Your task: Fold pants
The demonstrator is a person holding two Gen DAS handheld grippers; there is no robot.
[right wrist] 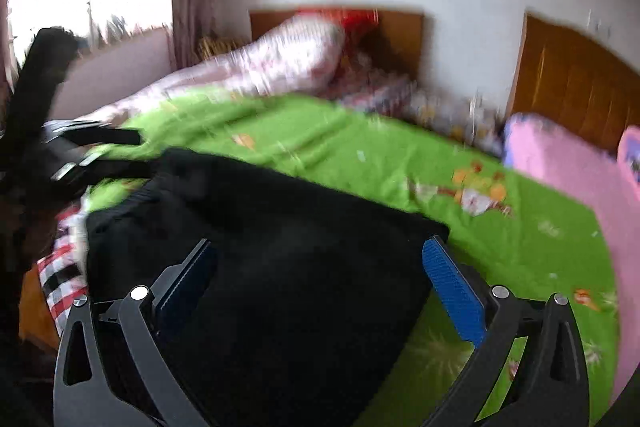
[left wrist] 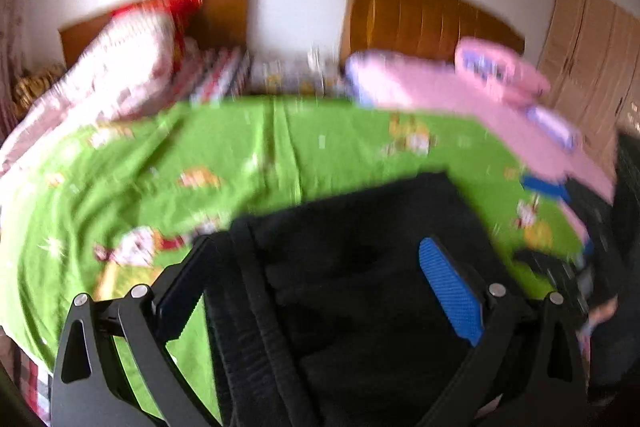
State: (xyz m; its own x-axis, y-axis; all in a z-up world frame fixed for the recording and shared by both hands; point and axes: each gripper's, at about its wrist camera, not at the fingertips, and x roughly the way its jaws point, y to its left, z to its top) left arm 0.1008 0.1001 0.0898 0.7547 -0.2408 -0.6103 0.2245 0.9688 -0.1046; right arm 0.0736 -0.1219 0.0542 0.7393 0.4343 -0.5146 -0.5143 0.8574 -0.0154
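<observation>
**Evidently mid-fold: both grippers open over the black pants**

Evidently the fold is at a pause between grasps, as I judge it, since neither tool has cloth pinched. Taking the green bedsheet (left wrist: 248, 155) as the landmark, the black pants (left wrist: 360, 267) lie on its near edge, bunched into a compact dark block rather than spread at full length; both views are motion-blurred, so finer detail is hard to read.

On the left side of the sheet's near edge, the left gripper (left wrist: 316, 287) hovers over the pants with its jaws spread wide and nothing held between them. A ribbed band, probably the waistband, runs down the cloth just inside the left finger.

Further right along the same edge, the right gripper (right wrist: 320, 283) likewise stands wide open and empty, its blue pad (right wrist: 452, 291) sitting at the right-hand border of the pants where black cloth meets green sheet.

The cloth looks thick, soft and matte, lying in at least two layers with a fairly straight far edge.

The next move, I reckon, calls for each tool to close on a near corner or edge and carry it across, keeping the layers aligned.
</observation>
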